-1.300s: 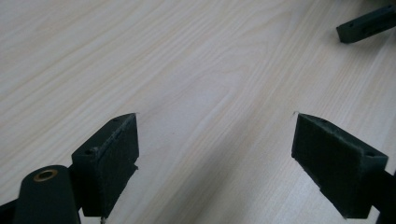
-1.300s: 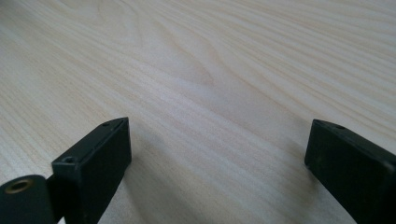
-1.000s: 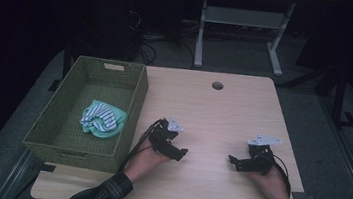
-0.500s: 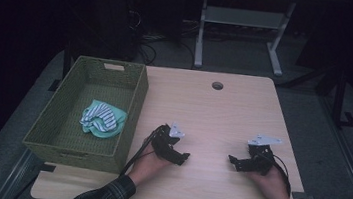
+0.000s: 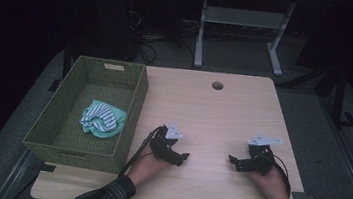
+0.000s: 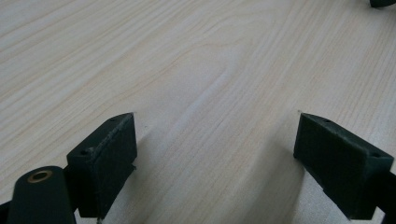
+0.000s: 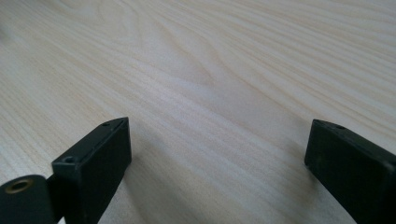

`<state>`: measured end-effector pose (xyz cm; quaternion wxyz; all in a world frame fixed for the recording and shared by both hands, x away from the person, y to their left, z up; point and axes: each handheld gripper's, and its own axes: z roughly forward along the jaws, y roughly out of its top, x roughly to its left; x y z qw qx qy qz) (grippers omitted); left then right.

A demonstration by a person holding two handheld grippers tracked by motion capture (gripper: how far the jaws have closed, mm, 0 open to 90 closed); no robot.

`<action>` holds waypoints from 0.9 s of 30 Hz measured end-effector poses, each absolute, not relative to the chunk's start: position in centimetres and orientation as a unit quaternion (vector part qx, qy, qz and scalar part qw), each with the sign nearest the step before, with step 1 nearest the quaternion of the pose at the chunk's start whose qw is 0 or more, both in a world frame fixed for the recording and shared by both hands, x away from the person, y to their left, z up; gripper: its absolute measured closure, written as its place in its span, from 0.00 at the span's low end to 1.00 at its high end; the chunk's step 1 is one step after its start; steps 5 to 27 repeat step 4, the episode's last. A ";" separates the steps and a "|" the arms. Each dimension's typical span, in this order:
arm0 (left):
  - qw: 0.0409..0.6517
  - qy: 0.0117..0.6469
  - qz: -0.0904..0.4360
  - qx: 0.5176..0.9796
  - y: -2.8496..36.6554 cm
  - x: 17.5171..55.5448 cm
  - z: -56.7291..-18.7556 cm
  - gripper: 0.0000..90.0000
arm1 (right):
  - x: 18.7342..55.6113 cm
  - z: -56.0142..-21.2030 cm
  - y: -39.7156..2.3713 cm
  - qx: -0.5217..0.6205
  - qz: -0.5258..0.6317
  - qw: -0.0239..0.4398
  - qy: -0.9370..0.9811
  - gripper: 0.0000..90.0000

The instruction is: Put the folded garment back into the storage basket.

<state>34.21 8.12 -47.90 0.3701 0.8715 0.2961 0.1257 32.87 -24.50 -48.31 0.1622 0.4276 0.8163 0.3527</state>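
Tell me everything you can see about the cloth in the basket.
The cloth is a crumpled bundle, mint green with a white part striped in dark lines, soft fabric by its look. It lies loose on the floor of the green woven basket, toward its right wall. Nothing else touches it, and both grippers are off on the table.

Crumpled green cloth with a white-and-dark striped part, bunched in a loose heap, lying inside the woven olive-green rectangular basket, near its right wall.
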 end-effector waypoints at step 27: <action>0.370 0.296 0.125 0.872 8.1 34.2 -47.9 0.14 | 32.9 -48.3 -24.5 0.427 0.353 0.162 0.816 0.07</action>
